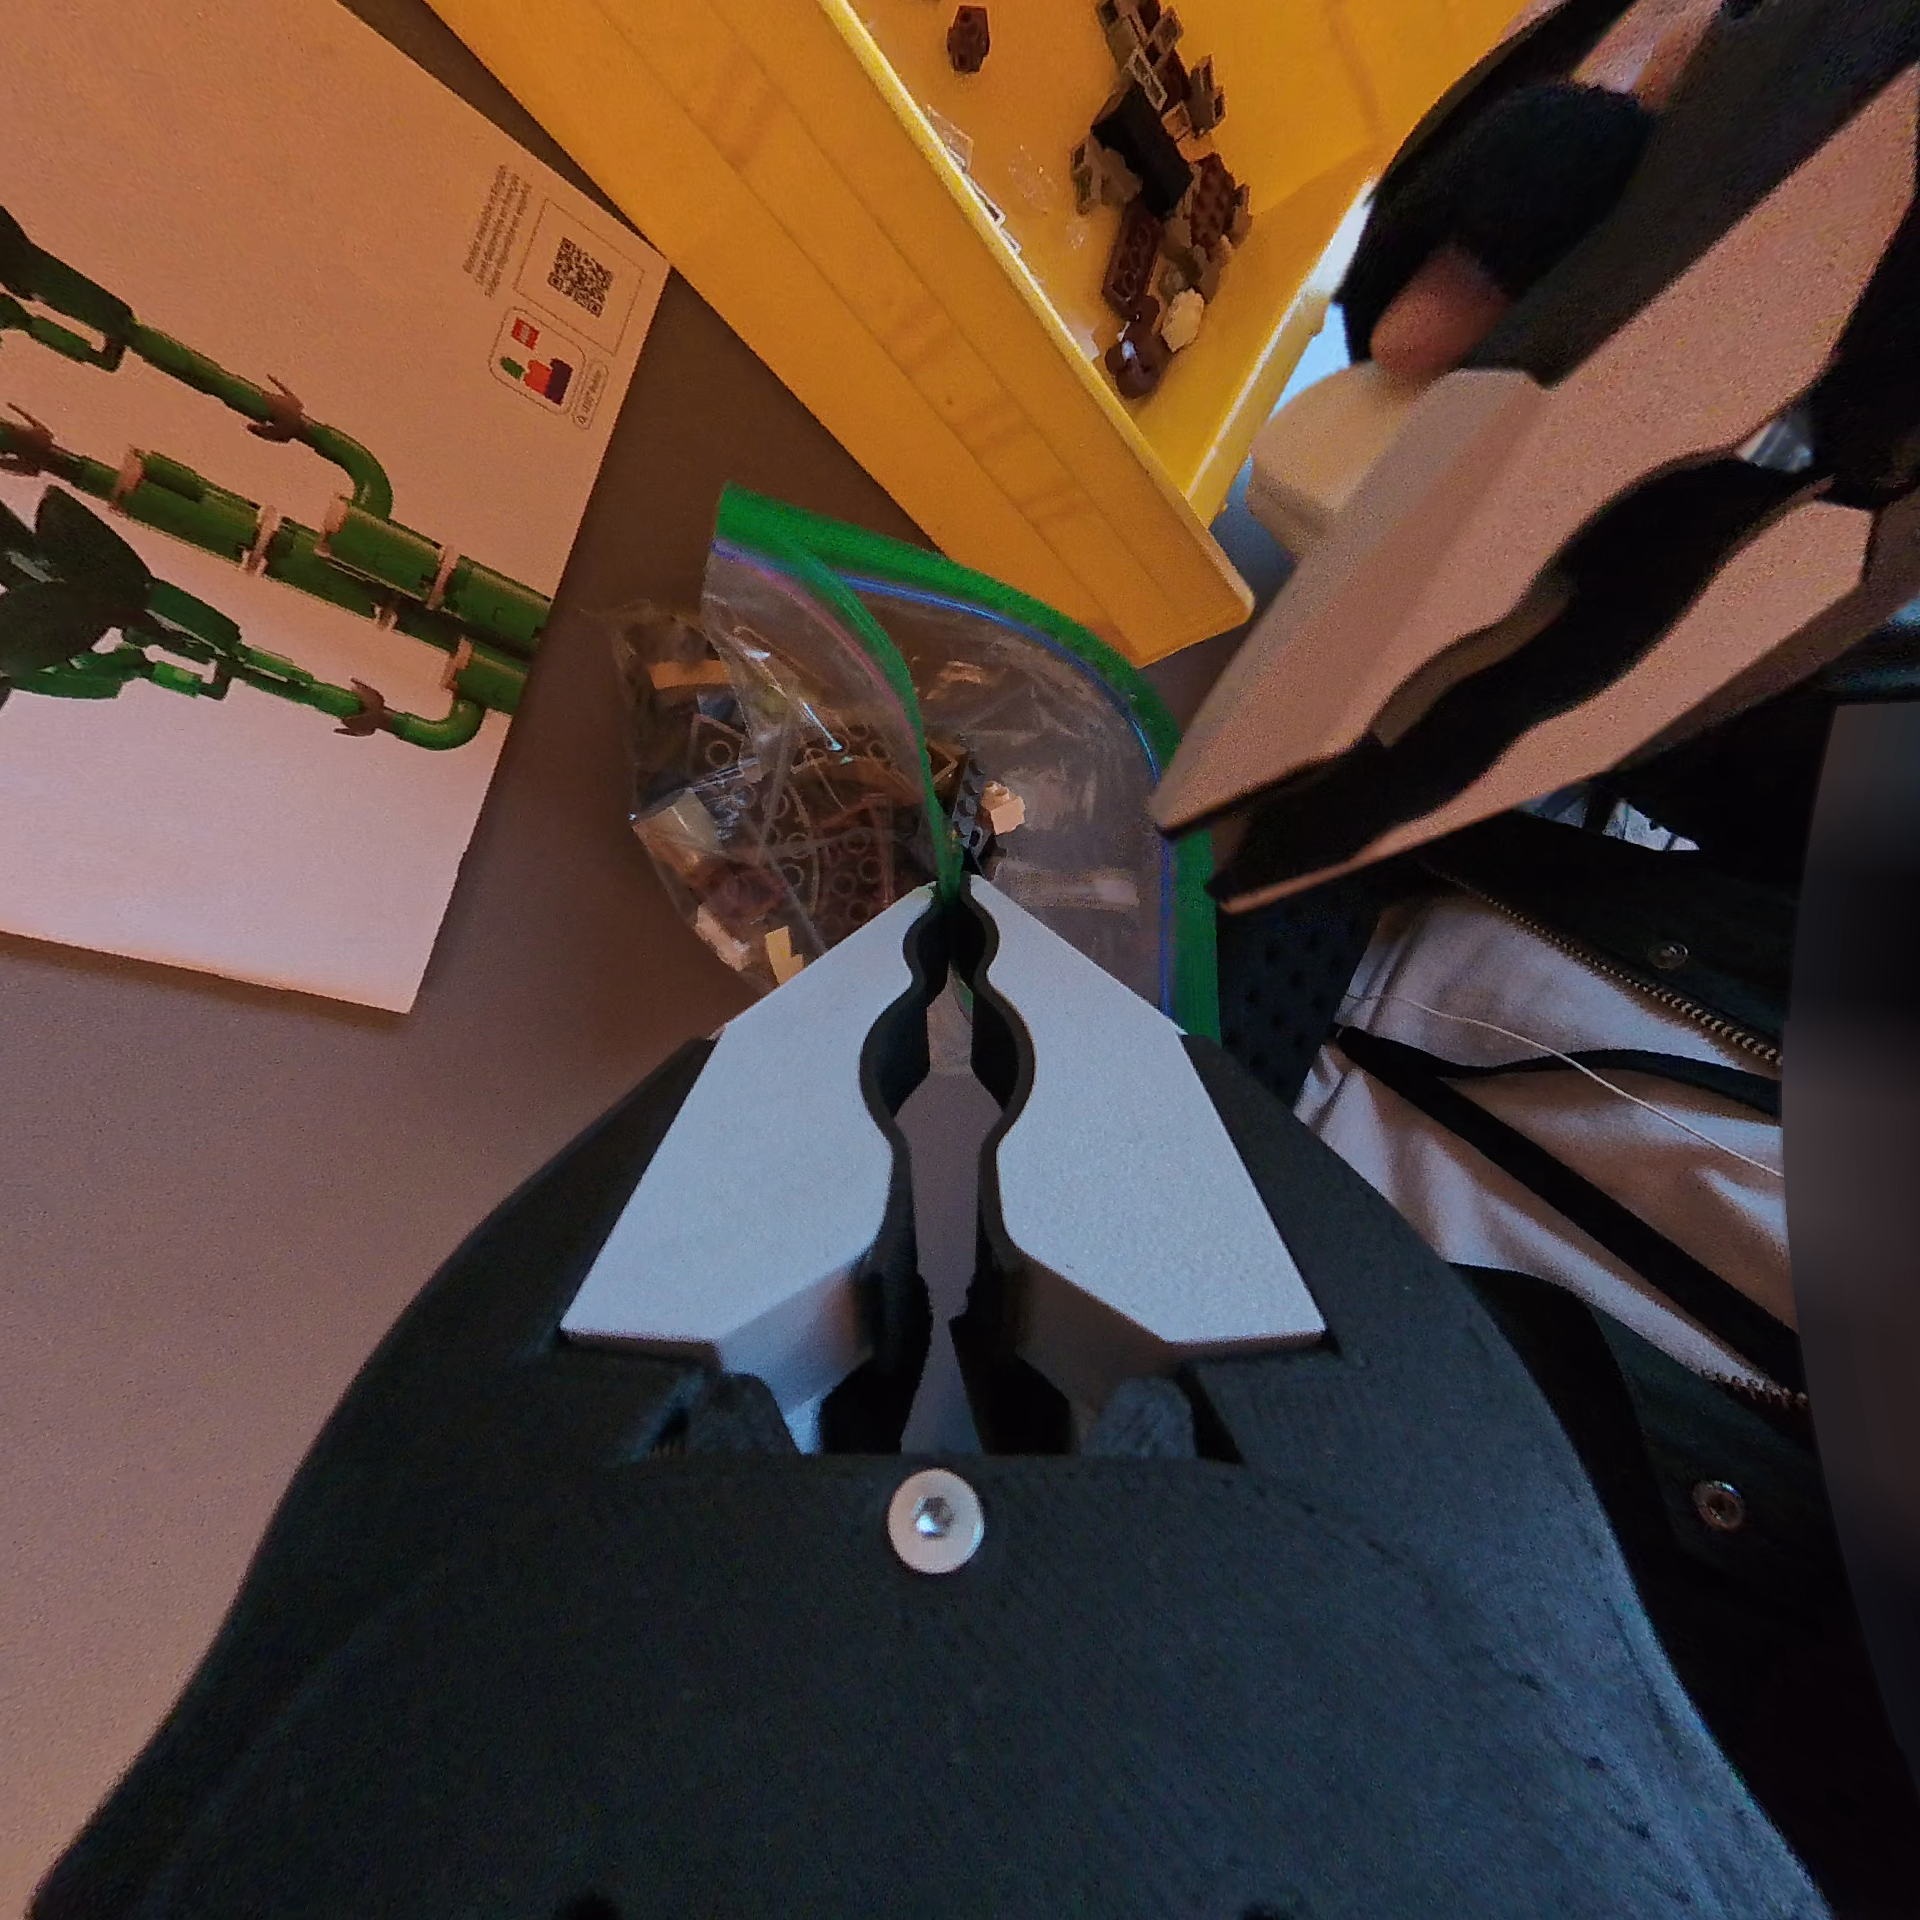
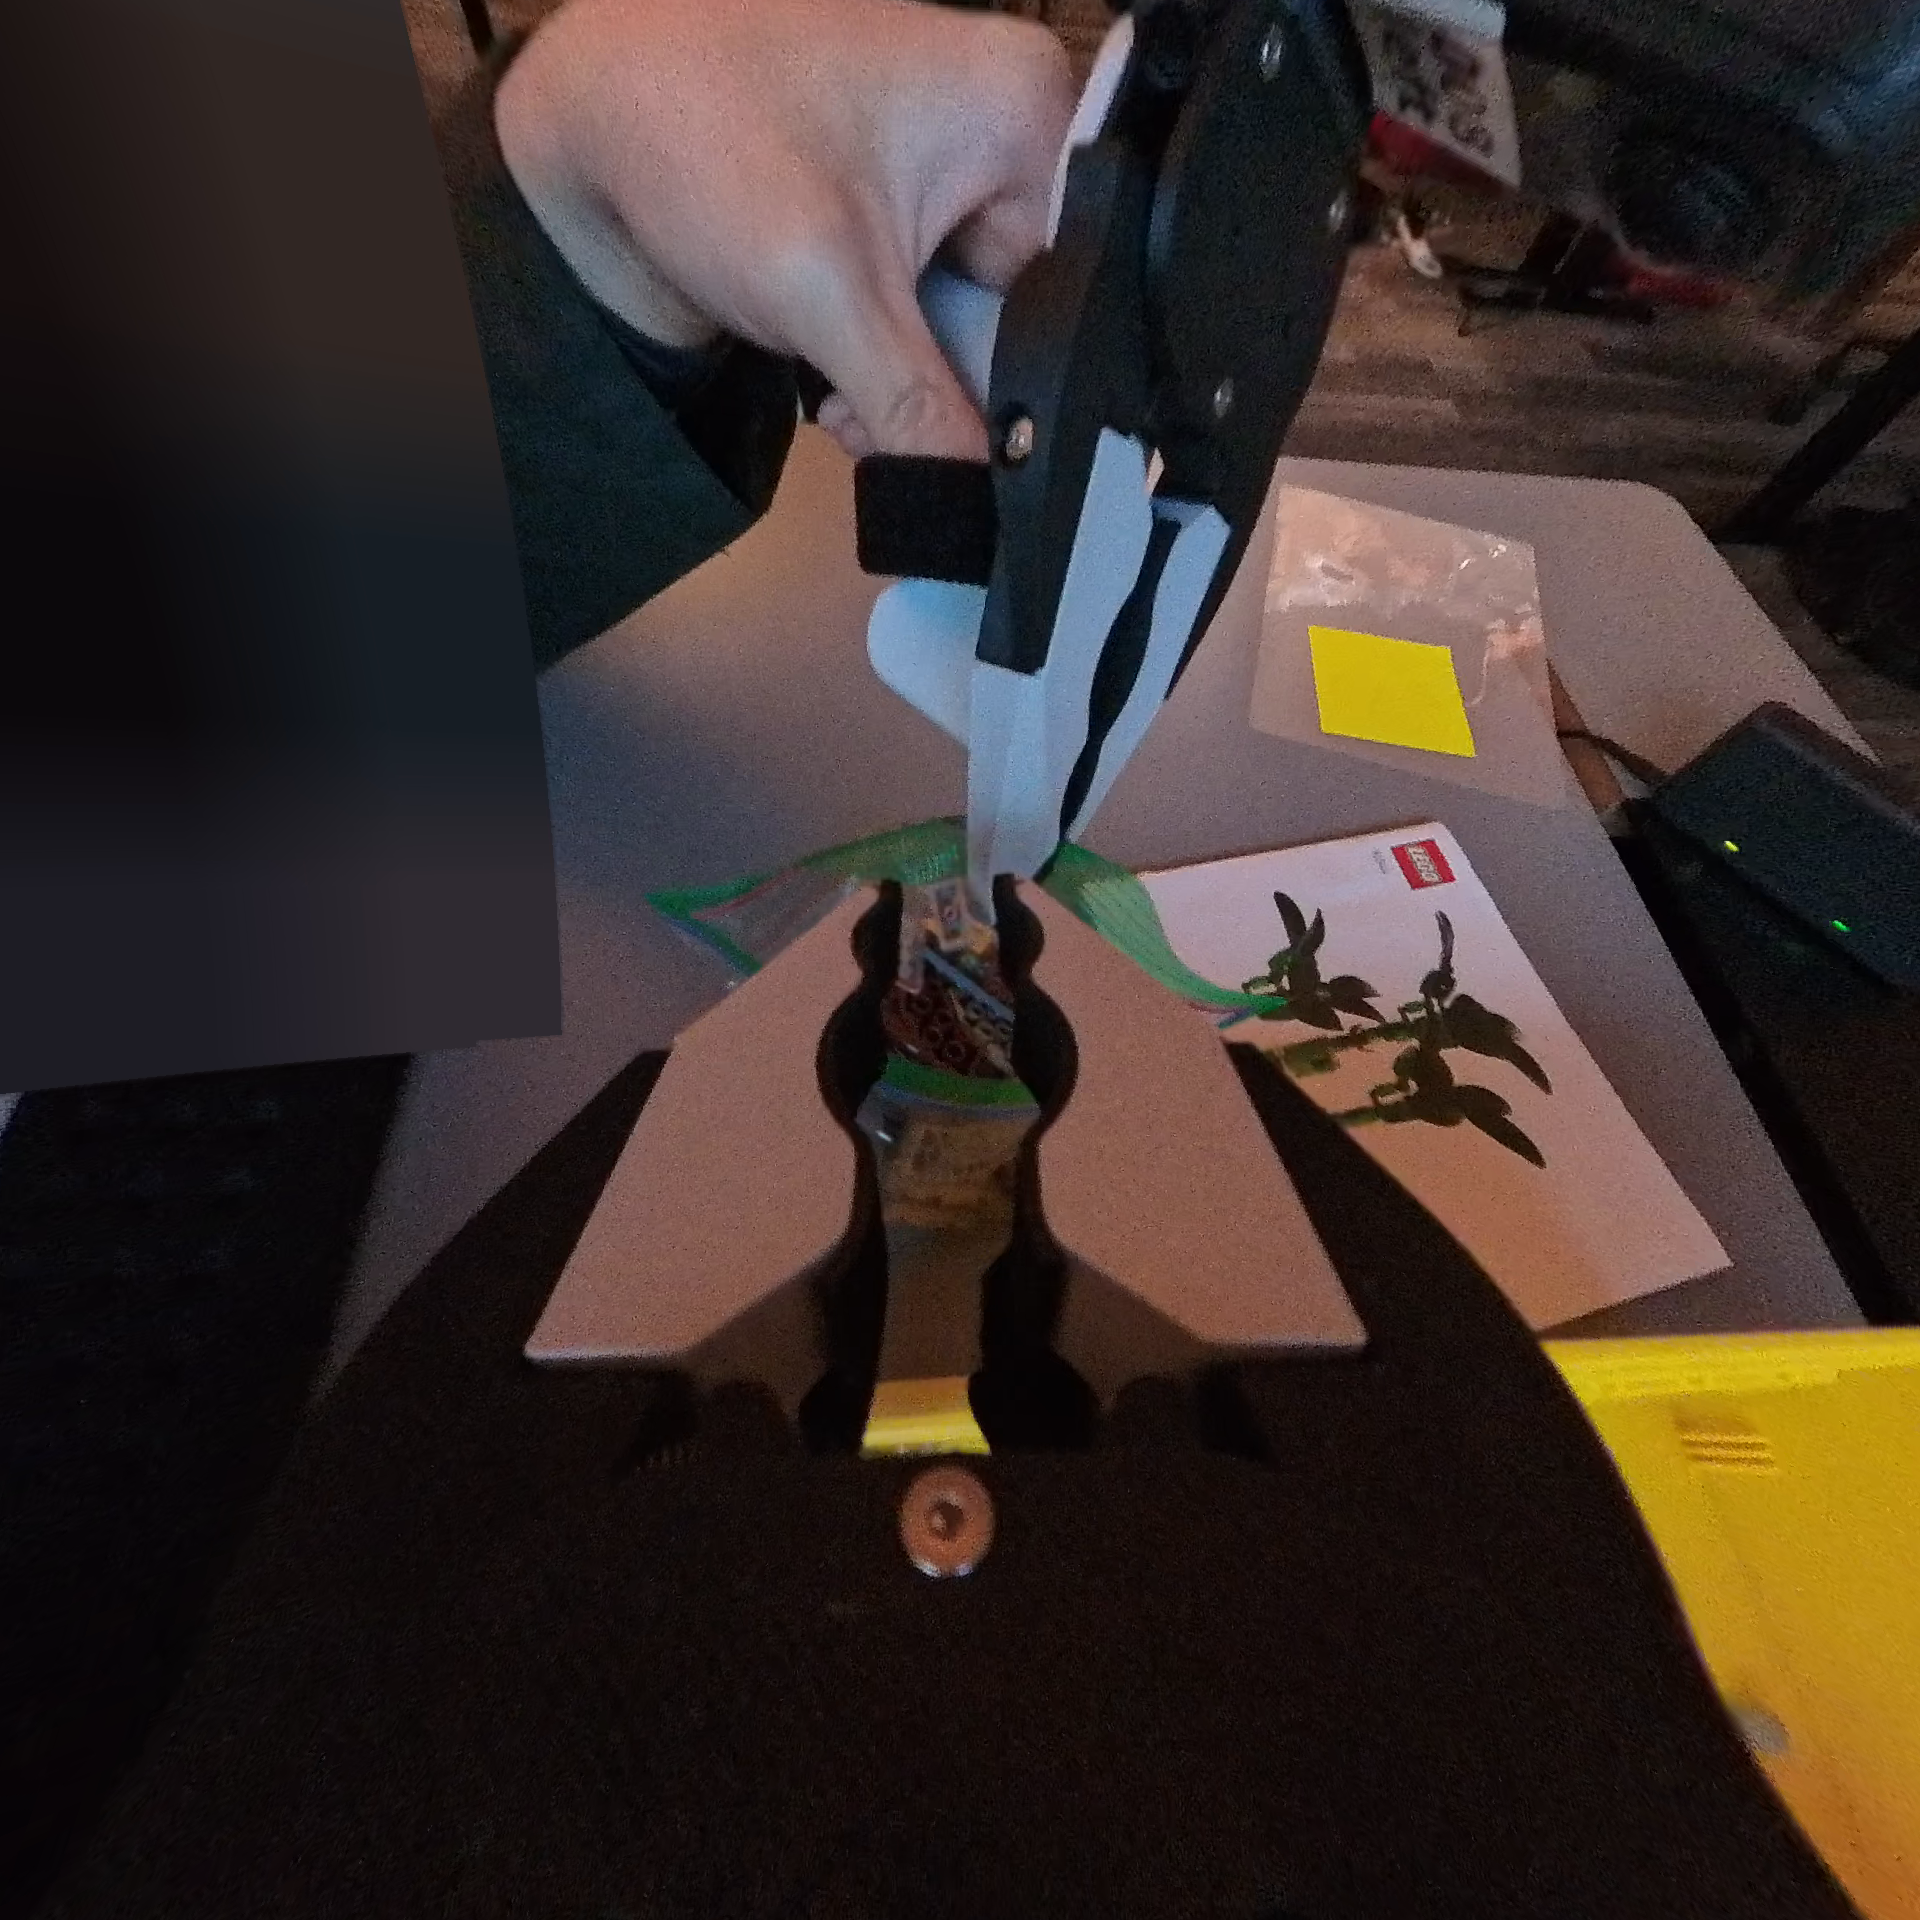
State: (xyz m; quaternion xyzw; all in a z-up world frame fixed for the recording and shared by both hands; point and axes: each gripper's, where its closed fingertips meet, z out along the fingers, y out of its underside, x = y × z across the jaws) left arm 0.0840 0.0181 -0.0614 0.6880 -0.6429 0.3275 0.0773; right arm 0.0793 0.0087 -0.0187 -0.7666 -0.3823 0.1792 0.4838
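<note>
Bag (image 1: 894, 748) of small bricks, on the surface between booklet (image 1: 260, 540) and yellow tray (image 1: 831, 260). Left gripper (image 1: 951, 914) pinched shut on its green zip edge. Right gripper (image 2: 945, 894) part-open, gripping nothing, bag mouth showing between its fingers. Film soft, slippery; contents loose, shifting. Stiffer zip strip looks the best hold.

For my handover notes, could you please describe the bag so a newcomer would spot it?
On the grey table, beside the yellow plastic tray, lies a clear zip bag of small bricks. Alone among its neighbours, it has a green seal strip, pinched by the left gripper.
</note>
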